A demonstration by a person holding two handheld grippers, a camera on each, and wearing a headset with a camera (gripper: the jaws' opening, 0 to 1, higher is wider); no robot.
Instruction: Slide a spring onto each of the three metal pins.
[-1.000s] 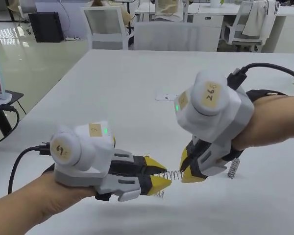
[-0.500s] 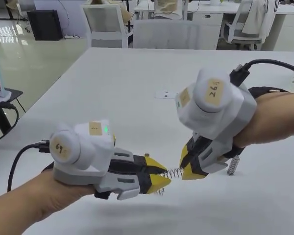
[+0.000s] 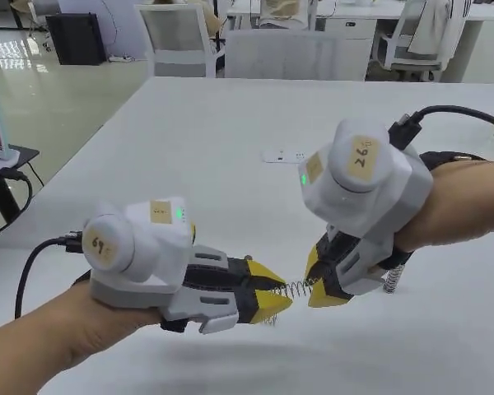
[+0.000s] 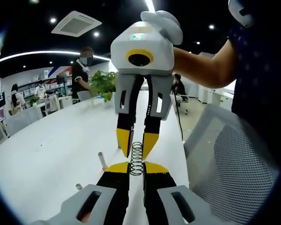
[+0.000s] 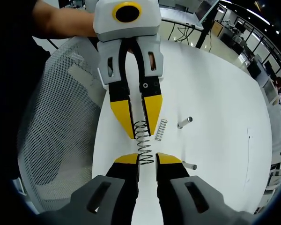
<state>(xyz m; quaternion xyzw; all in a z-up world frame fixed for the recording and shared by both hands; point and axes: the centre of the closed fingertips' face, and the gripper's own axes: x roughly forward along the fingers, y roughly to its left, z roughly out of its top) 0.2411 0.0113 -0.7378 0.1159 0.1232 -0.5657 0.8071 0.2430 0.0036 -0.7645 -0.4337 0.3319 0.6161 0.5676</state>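
Both grippers are closed down to a coil's width on the same spring. The left gripper pinches one end between its yellow tips and the right gripper pinches the other. The spring hangs stretched and roughly level in the air between them, just above the white table. In the left gripper view the spring rises from that gripper's own jaws into the tips of the right gripper, which faces it head-on. In the right gripper view the spring runs likewise from the right gripper's jaws up to the left gripper. A second spring lies loose on the table just beside the left gripper's tips. A metal pin sits near it, and a second pin sits close by the right gripper's jaw. In the head view an upright spring stands on the table, partly hidden behind the right gripper; whether it sits over a pin I cannot tell.
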